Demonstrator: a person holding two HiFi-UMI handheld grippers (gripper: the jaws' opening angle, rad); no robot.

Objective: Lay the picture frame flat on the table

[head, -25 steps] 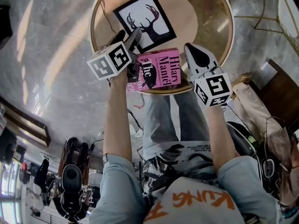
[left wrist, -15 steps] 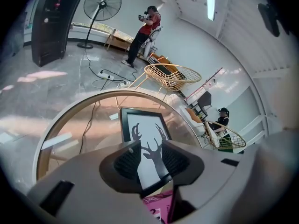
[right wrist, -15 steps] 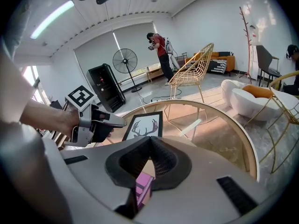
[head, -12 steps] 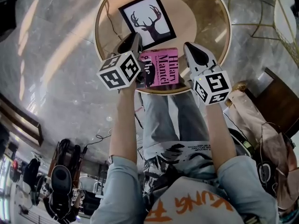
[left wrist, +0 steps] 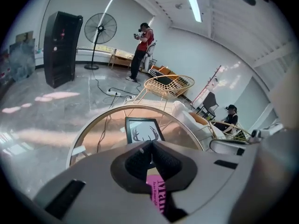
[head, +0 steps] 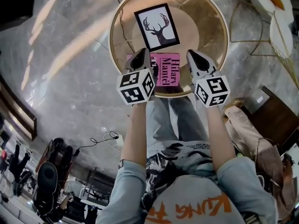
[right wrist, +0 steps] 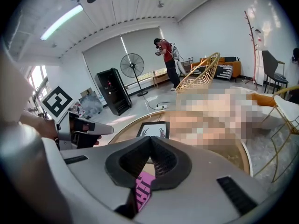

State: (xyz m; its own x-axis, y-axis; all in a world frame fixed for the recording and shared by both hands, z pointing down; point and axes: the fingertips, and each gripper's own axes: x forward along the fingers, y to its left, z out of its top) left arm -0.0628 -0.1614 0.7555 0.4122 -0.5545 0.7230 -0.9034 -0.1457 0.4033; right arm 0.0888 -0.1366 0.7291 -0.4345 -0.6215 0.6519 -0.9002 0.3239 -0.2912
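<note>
Left claw (head: 141, 52): jaws shut tip to tip and holding nothing. It hovers over the near left part of the surface (head: 201, 22). In its own view (left wrist: 149, 146) only a strip of the pink book (left wrist: 158, 196) shows below the closed pads.

Centre: the picture frame (head: 157, 27), black-edged with an antler print, appears to lie flat and face up on the far half of the surface. It is apart from both claws and from the book (head: 167, 70), which lies just nearer, between the two claws and close to the near rim. The task therefore looks complete.

Right claw (head: 194, 54): jaws likewise brought together and empty, level with the left claw at the book's right side. Its own view (right wrist: 150, 139) shows the frame (right wrist: 153, 129) beyond the tips.

Hazards:
- The book sits close to the near rim, so a claw drawn back low could catch it and push it off the edge.
- A closed claw carried forward at surface height could strike the frame's near edge and slide or skew it on the smooth top.
- The two claws are close together, so an inward drift could knock one against the other.

Setting:
- The surface is a round top with a gold rim, standing on a polished marble floor (head: 60, 69).
- The room is a large, bright interior with strip lights in the ceiling.
- A tall black cabinet (left wrist: 60, 48) and a standing fan (left wrist: 100, 28) are at the left.
- A standing person (left wrist: 141, 50) is near the far windows.
- A gold wire chair (left wrist: 168, 85) stands behind the surface.
- A seated person (left wrist: 229, 120) is at the right.
</note>
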